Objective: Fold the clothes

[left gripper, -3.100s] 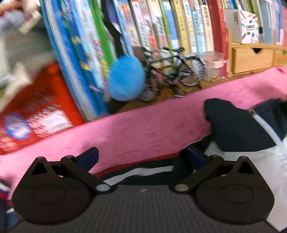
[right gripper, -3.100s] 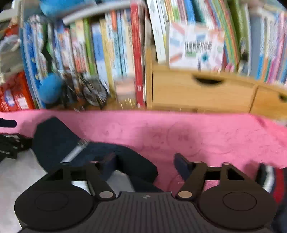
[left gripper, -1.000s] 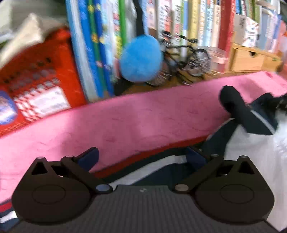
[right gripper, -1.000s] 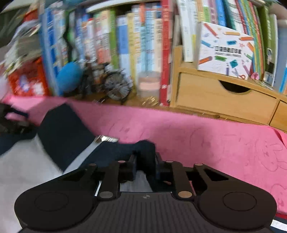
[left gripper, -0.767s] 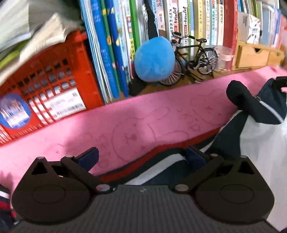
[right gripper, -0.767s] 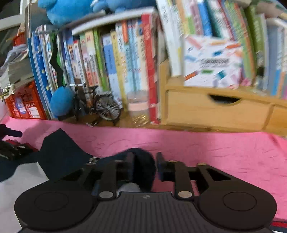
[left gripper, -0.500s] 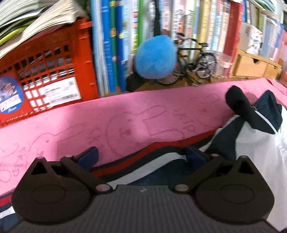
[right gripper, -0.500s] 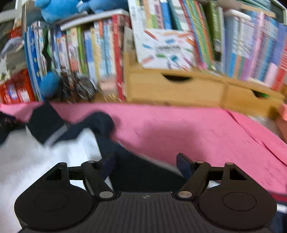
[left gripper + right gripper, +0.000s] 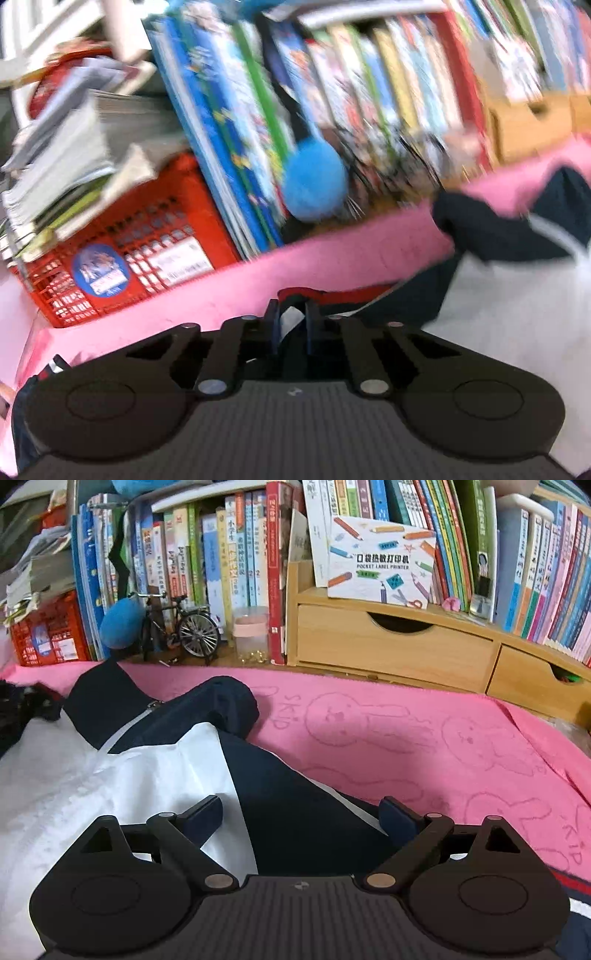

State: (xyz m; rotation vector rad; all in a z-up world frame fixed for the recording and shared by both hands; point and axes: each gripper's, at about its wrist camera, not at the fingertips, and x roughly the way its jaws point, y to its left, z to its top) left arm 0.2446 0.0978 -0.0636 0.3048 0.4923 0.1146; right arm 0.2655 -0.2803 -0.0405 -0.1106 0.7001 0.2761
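A white and navy jacket [image 9: 122,775] with red and white striped trim lies on a pink cloth [image 9: 424,746]. In the left wrist view my left gripper [image 9: 290,325] is shut on the jacket's striped sleeve edge [image 9: 332,295], with the white body [image 9: 509,314] to the right. In the right wrist view my right gripper [image 9: 301,821] is open over the navy sleeve [image 9: 295,812], touching nothing. The navy collar [image 9: 221,701] is folded over the white body. The left gripper shows blurred at the far left of the right wrist view [image 9: 26,701].
Behind the pink cloth stand a row of books [image 9: 229,565], a red crate [image 9: 48,631], a blue pompom [image 9: 120,622], a model bicycle [image 9: 181,627], a small jar [image 9: 251,633] and wooden drawers [image 9: 395,642]. The cloth's right part [image 9: 480,775] lies bare.
My left gripper has closed on the striped sleeve edge and is moving, the view blurred. My right gripper, shut on the collar earlier, has let it go and sits open over the sleeve.
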